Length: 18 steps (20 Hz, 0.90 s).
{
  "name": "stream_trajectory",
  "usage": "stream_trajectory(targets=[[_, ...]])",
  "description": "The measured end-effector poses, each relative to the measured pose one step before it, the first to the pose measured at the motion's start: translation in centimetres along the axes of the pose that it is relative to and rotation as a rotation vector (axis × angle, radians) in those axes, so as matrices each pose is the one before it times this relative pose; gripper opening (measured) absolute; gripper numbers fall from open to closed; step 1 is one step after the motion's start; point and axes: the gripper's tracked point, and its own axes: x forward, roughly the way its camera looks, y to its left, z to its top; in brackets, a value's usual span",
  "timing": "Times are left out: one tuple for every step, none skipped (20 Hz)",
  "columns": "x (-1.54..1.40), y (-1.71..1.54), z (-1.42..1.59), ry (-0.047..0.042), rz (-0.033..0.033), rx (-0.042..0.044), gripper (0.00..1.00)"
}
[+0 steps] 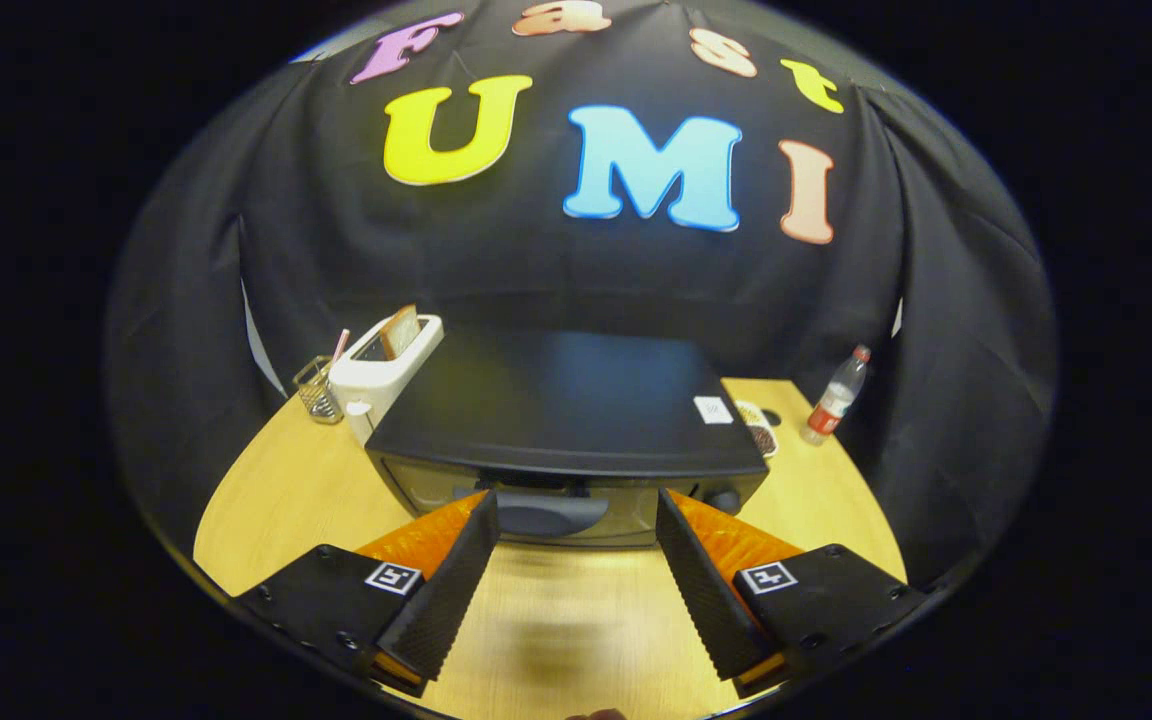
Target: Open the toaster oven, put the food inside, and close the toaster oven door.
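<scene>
Gripper view looks down and forward over a wooden table [276,480] at the toaster oven [566,420], a dark box sitting squarely ahead of the gripper [572,520]. The 2 fingers stand wide apart with nothing between them but bare tabletop and the oven's front; they hold nothing and touch nothing.

The oven door [436,485] faces the fingers and looks shut, its top edge tucked under the lip of the oven's roof. The door handle [548,515] lies just beyond the fingertips and almost centred in the gap between them. Its long axis runs crosswise, side to side, in line with the gap between the fingers. A control knob [724,497] sits at the front's right end.

Beyond the oven's left rear corner stands a white pop-up toaster [381,375] with a slice of bread [400,331] upright in its slot, and beside that a small wire basket [316,388]. On the right, a shallow dish [758,428] lies near the oven's rear corner, with a bottle [834,397] further right; what the dish holds is too small to tell.

A shut door fits both ends of the job: food yet to go in, or food already inside. The window shows nothing of the interior, so I cannot judge which.
</scene>
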Motion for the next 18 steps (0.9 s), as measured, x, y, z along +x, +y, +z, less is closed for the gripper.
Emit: stream_trajectory(targets=[[-1.023, -0.316, 1.318, -0.04419, -0.00359, 0.00934, 1.00], [-1.110, -0.561, 1.576, -0.04279, -0.00199, 0.01083, 0.99], [-1.302, -0.727, 1.206, -0.04973, -0.00221, 0.00214, 0.99], [-1.173, -0.905, 1.429, -0.05281, -0.01053, -0.00674, 0.99], [-1.004, -1.254, 1.248, -0.05234, -0.01402, -0.01187, 0.99], [-0.988, -1.098, 1.006, -0.04574, -0.01214, -0.01161, 0.99], [-1.311, -0.927, 0.437, -0.03201, -0.01476, -0.00495, 0.99], [-1.088, -1.018, 0.576, -0.02154, -0.01444, 0.00084, 0.99], [-0.967, -0.944, 0.386, -0.01360, -0.01603, 0.00399, 0.99], [-1.010, -0.968, 0.273, -0.01552, -0.01418, 0.00820, 0.99], [-1.002, -1.008, 0.452, -0.01578, -0.01130, 0.00807, 0.99], [-0.844, -0.662, 0.222, -0.01029, -0.00601, 0.00798, 0.99], [-0.682, -0.623, 0.231, -0.01072, -0.00320, -0.00088, 0.99], [-0.460, -0.336, 0.151, -0.00985, -0.00014, -0.01371, 0.99], [-0.481, -0.117, 0.171, -0.00707, 0.00051, -0.01891, 0.99], [-0.171, 0.187, -0.021, -0.00442, 0.00380, -0.02178, 0.99], [0.172, 0.158, -0.140, 0.00263, -0.00018, -0.01740, 0.98], [0.056, 0.076, -0.260, 0.01512, -0.00386, -0.00789, 0.99]])
